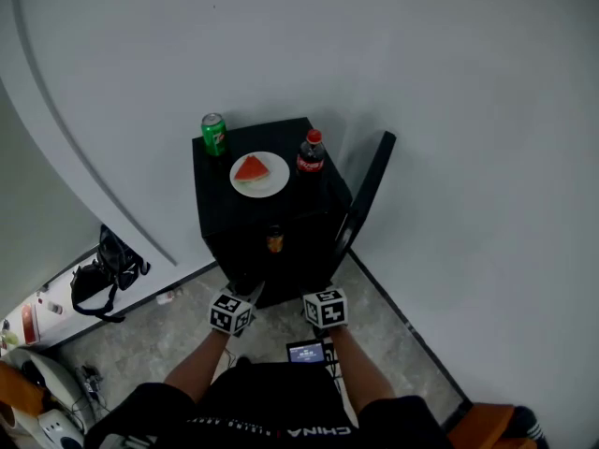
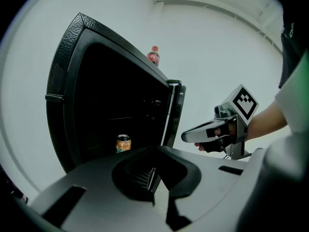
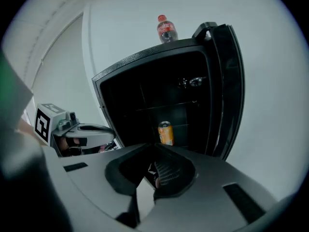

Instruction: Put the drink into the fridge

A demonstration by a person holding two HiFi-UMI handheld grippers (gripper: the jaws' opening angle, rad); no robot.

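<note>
Head view, looking steeply down: a grey mottled stone floor point(image 1: 393, 321) meets plain white walls point(image 1: 468, 110). Far left of the left gripper point(image 2: 153, 178) lies one black strapped bag point(image 1: 108, 271). Ahead of both grippers stands one small, box-shaped black fridge point(image 1: 217, 196), its pebbled-edged door point(image 1: 367, 190) swung open on the right gripper's point(image 3: 152, 175) side. Three drinks are counted. On the fridge top, left to right, stand one cylindrical green can point(image 1: 213, 134), one round white plate point(image 1: 271, 183) bearing a single red wedge of watermelon point(image 1: 251, 168), and one dark cola bottle point(image 1: 311, 152) with a red cap and label. The third drink, an orange can point(image 3: 165, 133), stands upright inside the dark compartment on a low shelf, straight ahead of the jaws and well apart from them. Each gripper is smooth grey plastic with ribbed pads and carries one marker cube. The left gripper's jaws are clenched together on nothing, and so are the right gripper's.
</note>
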